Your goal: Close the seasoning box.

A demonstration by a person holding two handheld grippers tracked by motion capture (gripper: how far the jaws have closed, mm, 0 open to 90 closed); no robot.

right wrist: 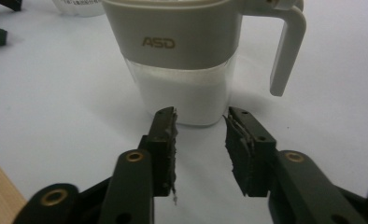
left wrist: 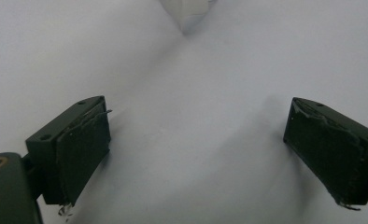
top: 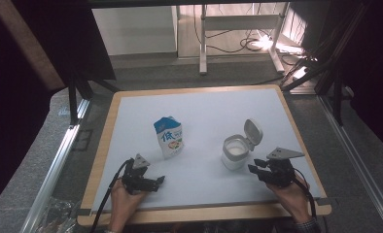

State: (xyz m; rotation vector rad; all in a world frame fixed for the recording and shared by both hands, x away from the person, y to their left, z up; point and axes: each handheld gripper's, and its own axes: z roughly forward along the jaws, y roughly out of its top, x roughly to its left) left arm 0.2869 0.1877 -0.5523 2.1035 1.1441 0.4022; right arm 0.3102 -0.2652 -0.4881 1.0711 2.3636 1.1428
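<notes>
The lidded jar (right wrist: 182, 60) stands just ahead of the right hand-held gripper (right wrist: 201, 140), whose jaws are spread, apart from it; the left hand-held gripper (left wrist: 196, 144), jaws spread wide, sits well away from the jar.

Jar (top: 235, 152): a squat, square-shouldered container with a cream-white upper band and a clear lower body, filled with white powder up to about the band. In the right gripper view the band of the jar (right wrist: 182, 60) carried gold letters reading ASD, and a cream handle (right wrist: 285, 51) hung down one side. Its flip lid (top: 253, 132) stood open, hinged back and tilted upward on the far right side. It stood upright on the right half of the pale table top. Carton (top: 170, 137): a small blue-and-white gable-topped pack with a large printed character, upright, left of the jar and well apart from it.
</notes>
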